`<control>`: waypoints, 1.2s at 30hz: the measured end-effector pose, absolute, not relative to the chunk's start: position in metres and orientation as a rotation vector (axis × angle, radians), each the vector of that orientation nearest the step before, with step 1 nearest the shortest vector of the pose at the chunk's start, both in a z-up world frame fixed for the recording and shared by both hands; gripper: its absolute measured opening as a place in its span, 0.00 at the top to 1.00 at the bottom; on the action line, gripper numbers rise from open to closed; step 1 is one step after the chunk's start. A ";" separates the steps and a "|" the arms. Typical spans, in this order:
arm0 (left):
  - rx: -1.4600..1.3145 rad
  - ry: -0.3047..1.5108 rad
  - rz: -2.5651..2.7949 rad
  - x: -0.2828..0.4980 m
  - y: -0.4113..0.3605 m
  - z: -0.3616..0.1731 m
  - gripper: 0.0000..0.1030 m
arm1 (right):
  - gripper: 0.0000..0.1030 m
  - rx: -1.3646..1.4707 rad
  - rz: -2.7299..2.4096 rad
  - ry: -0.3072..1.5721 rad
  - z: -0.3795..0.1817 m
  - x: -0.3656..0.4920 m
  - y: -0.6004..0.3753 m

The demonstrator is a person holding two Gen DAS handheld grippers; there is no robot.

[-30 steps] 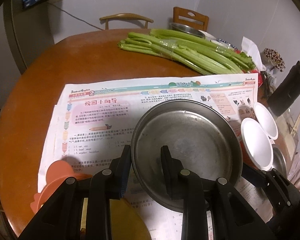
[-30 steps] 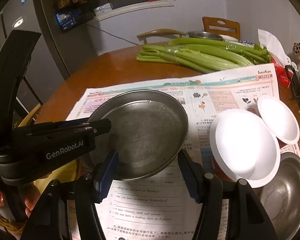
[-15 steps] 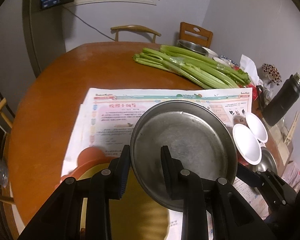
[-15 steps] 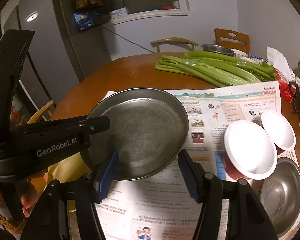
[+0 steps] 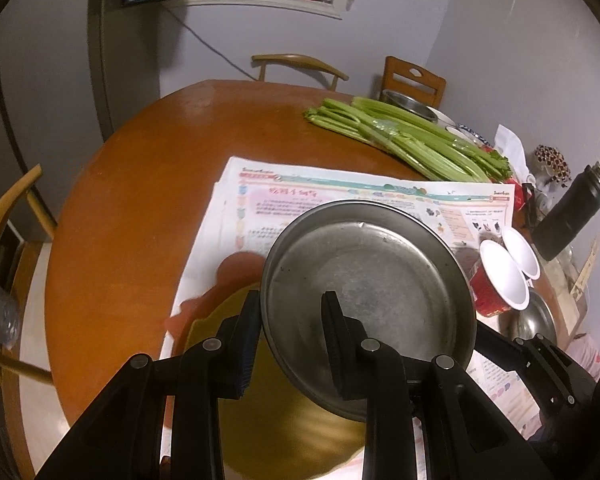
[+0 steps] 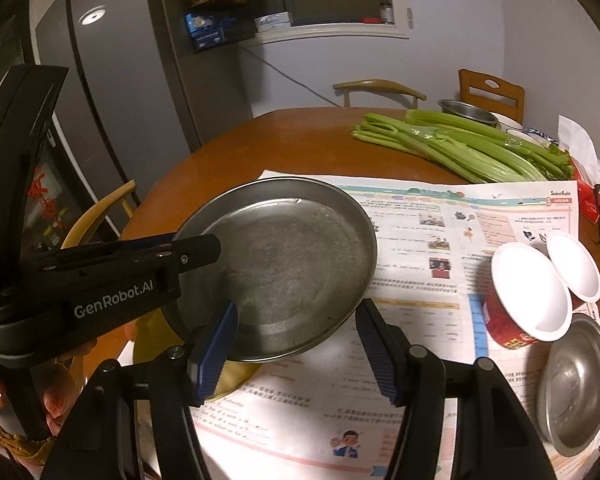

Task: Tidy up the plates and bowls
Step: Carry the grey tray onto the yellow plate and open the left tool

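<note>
Steel plate (image 5: 364,280) — rim pinched in left tongs (image 5: 290,320), above newspaper (image 5: 340,196)

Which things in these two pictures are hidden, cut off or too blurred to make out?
- Yellow plate, left wrist view: blurred, partly hidden by the metal plate and the left gripper.
- Steel bowl, right wrist view: cut off by the picture edge.
- Newspaper text, both views: too small.

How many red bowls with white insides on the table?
2. Both at the newspaper's right edge, side by side: the larger red bowl with white inside nearer, the smaller red bowl with white inside behind it. More could be hidden out of frame.
</note>
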State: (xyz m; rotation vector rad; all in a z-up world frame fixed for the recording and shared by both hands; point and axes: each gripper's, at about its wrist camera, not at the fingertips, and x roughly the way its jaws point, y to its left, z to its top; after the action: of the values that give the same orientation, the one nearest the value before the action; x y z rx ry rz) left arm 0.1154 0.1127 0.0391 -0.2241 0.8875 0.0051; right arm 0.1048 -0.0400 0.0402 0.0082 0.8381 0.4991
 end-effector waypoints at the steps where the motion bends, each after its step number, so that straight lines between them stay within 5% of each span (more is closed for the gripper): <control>1: -0.228 0.890 0.009 0.114 0.114 0.038 0.71 | 0.40 0.004 0.504 0.841 0.040 0.103 -0.037; 36: -0.272 0.951 0.088 0.091 0.149 -0.002 0.71 | 0.40 -0.065 0.571 0.916 0.017 0.089 0.003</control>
State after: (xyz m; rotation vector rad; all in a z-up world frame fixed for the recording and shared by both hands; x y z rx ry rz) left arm 0.0910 0.1486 -0.0024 -0.2722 0.9515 0.0881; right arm 0.0895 0.0027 0.0172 -0.0652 0.9156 0.5709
